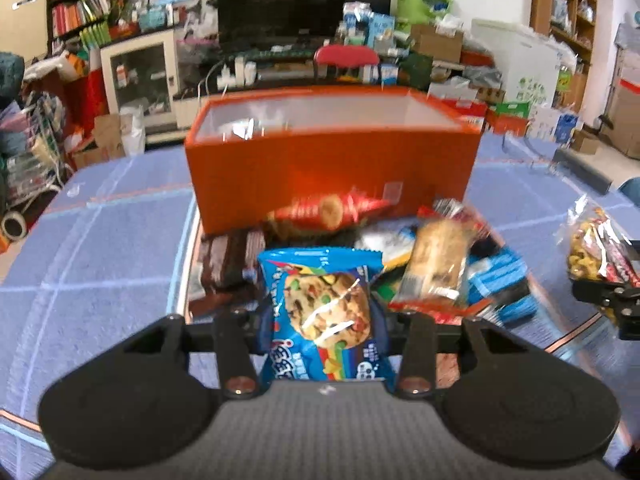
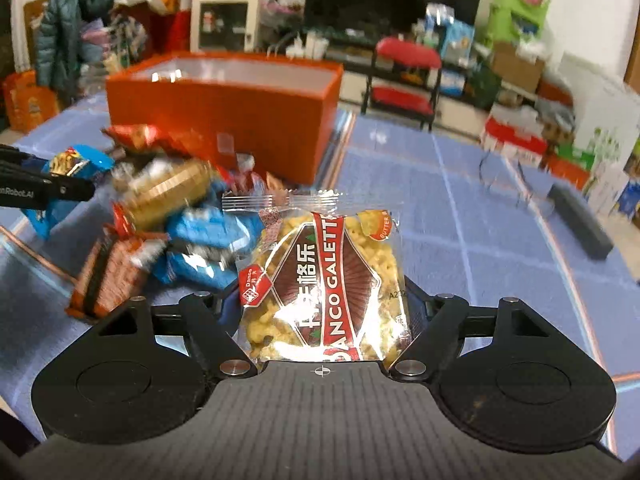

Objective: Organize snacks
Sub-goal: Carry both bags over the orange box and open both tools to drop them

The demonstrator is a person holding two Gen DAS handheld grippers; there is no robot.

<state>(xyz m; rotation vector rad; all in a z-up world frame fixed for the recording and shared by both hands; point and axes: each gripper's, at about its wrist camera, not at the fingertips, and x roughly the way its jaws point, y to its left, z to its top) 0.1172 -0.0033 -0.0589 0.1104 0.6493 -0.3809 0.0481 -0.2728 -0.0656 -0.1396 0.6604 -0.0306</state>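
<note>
Right now both grippers are loaded. The left gripper (image 1: 322, 320) has its fingers pinched on a blue cookie pack (image 1: 322, 316), held upright and lifted clear of the table. The right gripper (image 2: 322, 312) grips a clear galette bag (image 2: 324, 280) the same way, off to the right of the pile.

The rest of the snacks (image 1: 420, 256) lie in a loose heap on the blue cloth (image 1: 100, 260), right up against the near wall of the orange box (image 1: 332, 164). The box stands open at the top, beyond the heap, and something shiny seems to be inside at its left end, though the blur makes that hard to call.

I'd say this is the carry step: two packs picked, neither yet over the box. Next, each hand needs to go forward and up, high enough to clear the near wall, then let go above the opening. The two should go in at separate spots so the grippers don't knock each other. The bags are light and crinkly, so they could swing or snag on the rim.
</note>
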